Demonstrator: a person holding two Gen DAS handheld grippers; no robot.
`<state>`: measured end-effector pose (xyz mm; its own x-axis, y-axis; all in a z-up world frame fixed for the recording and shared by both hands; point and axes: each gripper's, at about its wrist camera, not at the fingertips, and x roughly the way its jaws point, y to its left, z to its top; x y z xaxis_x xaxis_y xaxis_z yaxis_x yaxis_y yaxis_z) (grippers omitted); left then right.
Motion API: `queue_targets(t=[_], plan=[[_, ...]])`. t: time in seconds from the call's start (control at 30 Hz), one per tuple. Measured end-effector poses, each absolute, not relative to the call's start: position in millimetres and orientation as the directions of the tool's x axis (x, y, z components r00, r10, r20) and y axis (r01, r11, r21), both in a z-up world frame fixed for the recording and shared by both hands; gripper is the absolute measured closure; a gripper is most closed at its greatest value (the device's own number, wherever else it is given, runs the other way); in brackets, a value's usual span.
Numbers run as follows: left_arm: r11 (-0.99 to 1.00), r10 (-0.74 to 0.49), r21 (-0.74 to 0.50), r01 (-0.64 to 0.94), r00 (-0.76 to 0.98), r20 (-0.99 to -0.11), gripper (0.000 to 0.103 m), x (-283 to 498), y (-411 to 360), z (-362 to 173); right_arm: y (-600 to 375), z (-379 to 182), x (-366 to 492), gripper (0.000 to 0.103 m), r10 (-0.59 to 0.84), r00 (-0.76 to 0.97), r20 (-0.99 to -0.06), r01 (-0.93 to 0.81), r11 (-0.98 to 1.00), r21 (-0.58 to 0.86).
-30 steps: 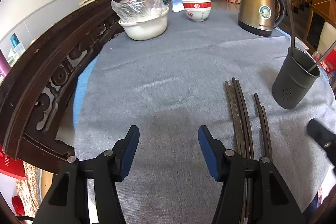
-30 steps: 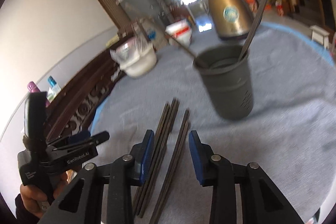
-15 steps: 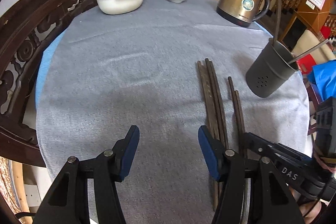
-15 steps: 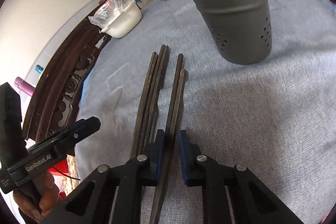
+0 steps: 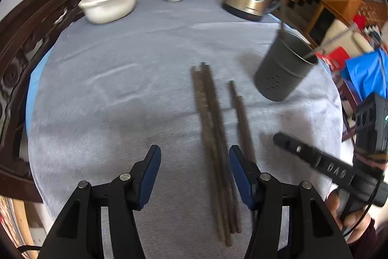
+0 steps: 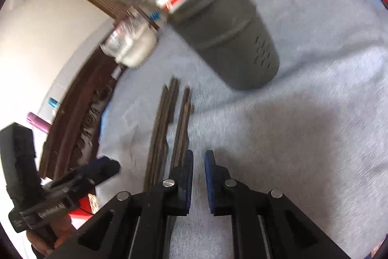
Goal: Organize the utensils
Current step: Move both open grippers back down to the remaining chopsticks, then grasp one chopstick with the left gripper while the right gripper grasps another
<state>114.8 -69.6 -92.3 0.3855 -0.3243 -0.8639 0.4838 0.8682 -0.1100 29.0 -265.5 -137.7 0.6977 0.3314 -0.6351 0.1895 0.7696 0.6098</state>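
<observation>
Two groups of dark brown wooden chopsticks lie on the grey cloth-covered table point(image 5: 109, 89), toward its near edge: a thicker bundle point(image 5: 211, 128) and, just beside it on the side of the table's right edge, a loose pair point(image 5: 240, 113). The dark grey perforated utensil holder point(image 5: 283, 72) stands further back near that right edge, with thin metal handles point(image 5: 337, 40) already sticking out of it. What has changed is mostly in my right tongs point(image 6: 198, 162): a second ago the blue pads stood apart over the pair, half a second ago they were closing around it, and now they are clenched almost together with only a slit between them. I see no chopstick in that slit; the pair runs in beside and under the left pad, so I cannot tell whether I caught its near ends or slipped off them. My left tongs point(image 5: 194, 157) have swung across, so the bundle that lay off to their right now runs between their fingers, nearer the right one, but they stay released and wide, pressing nothing. I judge the pick-up unconfirmed: every chopstick looks flat on the cloth, and none of these has reached the holder yet.
</observation>
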Motion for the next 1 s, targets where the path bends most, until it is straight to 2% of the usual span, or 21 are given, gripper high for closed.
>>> queue_targets(t=[0.1, 0.33, 0.57, 0.63, 0.77, 0.83, 1.0], plan=[[0.856, -0.312, -0.088, 0.509, 0.374, -0.873, 0.044, 112, -85, -96, -279, -136, 23, 0.089, 0.31, 0.753, -0.581, 0.163, 0.767, 0.62], [0.852, -0.276, -0.044, 0.522, 0.375, -0.885, 0.044, 112, -99, -107, -297, -152, 23, 0.089, 0.329, 0.762, -0.558, 0.17, 0.729, 0.663], [0.888, -0.284, -0.115, 0.446, 0.334, -0.899, 0.044, 133, -80, -121, -292, -153, 25, 0.09, 0.34, 0.758, -0.557, 0.153, 0.737, 0.659], [0.891, -0.285, -0.126, 0.436, 0.321, -0.903, 0.052, 136, -77, -126, -294, -155, 25, 0.09, 0.342, 0.757, -0.556, 0.156, 0.732, 0.663], [0.885, -0.347, -0.214, 0.414, 0.279, -0.895, 0.059, 142, -68, -132, -299, -158, 22, 0.09, 0.339, 0.758, -0.557, 0.165, 0.727, 0.666], [0.888, -0.351, -0.218, 0.406, 0.287, -0.891, 0.07, 143, -64, -132, -299, -160, 22, 0.09, 0.336, 0.753, -0.566, 0.173, 0.729, 0.662], [0.885, -0.377, -0.255, 0.389, 0.277, -0.884, 0.07, 147, -48, -134, -297, -159, 23, 0.09, 0.329, 0.749, -0.576, 0.178, 0.737, 0.652]])
